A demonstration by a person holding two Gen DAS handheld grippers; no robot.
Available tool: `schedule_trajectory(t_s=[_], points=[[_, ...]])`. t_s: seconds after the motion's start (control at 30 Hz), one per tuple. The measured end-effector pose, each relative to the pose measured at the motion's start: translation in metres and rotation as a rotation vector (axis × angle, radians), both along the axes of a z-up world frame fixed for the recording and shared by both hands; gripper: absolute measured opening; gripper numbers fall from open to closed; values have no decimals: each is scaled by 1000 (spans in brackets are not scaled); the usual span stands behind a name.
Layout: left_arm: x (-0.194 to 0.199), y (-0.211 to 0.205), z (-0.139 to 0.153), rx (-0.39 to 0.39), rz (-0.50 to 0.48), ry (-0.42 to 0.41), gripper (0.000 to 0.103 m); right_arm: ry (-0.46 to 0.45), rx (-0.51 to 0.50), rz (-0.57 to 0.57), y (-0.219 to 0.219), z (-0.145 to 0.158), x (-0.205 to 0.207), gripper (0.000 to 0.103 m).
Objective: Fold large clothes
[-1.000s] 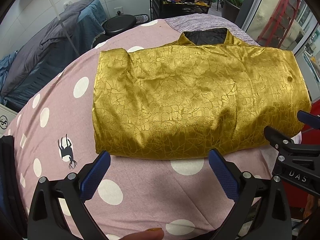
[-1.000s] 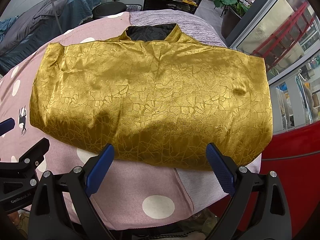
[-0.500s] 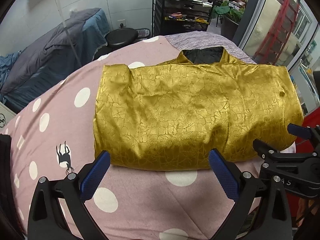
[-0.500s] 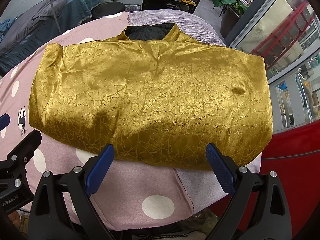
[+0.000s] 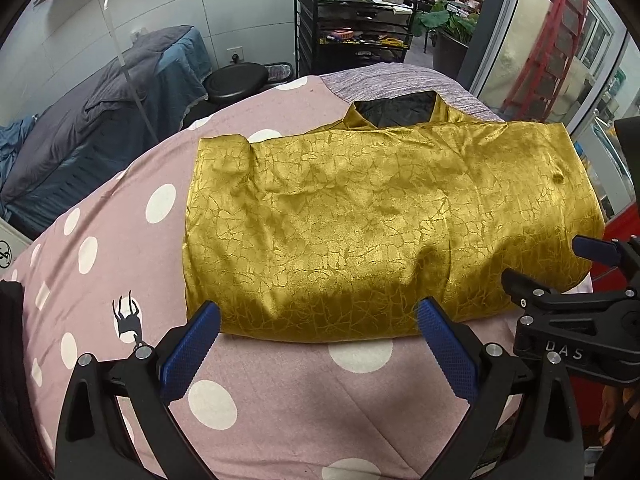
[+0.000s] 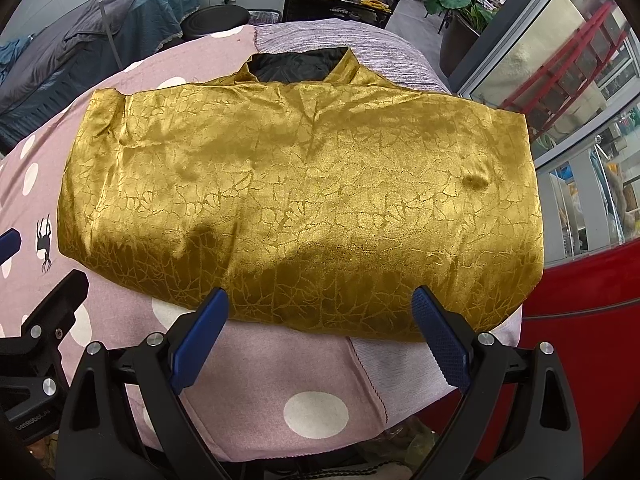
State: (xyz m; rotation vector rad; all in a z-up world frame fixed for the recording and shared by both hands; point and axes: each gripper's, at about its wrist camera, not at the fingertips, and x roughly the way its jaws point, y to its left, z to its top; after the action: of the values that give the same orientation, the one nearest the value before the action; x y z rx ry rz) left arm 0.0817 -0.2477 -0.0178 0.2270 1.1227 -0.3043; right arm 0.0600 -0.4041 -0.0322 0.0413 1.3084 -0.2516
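A shiny gold patterned garment [image 5: 380, 220] with a black lining at the collar [image 5: 396, 110] lies folded into a wide rectangle on a pink polka-dot cover. It also fills the right wrist view [image 6: 304, 200]. My left gripper [image 5: 320, 328] is open and empty, just short of the garment's near edge. My right gripper [image 6: 320, 320] is open and empty, its fingertips over the near edge. The right gripper also shows at the right of the left wrist view [image 5: 560, 272]; the left gripper's fingers [image 6: 48, 304] show at the left of the right wrist view.
The pink polka-dot cover [image 5: 120, 248] lies over a rounded surface, with a grey striped cloth [image 6: 332, 36] at the far end. Beyond stand a black stool [image 5: 236, 80], a black shelf cart [image 5: 352, 28], a grey-covered couch [image 5: 92, 120] and glass panels [image 6: 560, 60]. A red edge [image 6: 580, 340] lies right.
The left gripper has drawn back and up, so the garment sits lower and smaller in its view. The right gripper has barely moved. The garment lies unchanged.
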Motion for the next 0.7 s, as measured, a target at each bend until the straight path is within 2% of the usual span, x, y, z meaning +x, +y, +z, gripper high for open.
schedule_trajectory(t_s=[0.1, 0.27, 0.7], points=[[0, 0, 0, 8, 8, -3, 97, 2, 1, 0, 0, 0, 0, 92], [5, -2, -9, 78, 22, 31, 97, 2, 2, -1, 1, 0, -1, 92], [3, -1, -11, 81, 20, 62, 97, 2, 0, 2, 3, 0, -2, 92]])
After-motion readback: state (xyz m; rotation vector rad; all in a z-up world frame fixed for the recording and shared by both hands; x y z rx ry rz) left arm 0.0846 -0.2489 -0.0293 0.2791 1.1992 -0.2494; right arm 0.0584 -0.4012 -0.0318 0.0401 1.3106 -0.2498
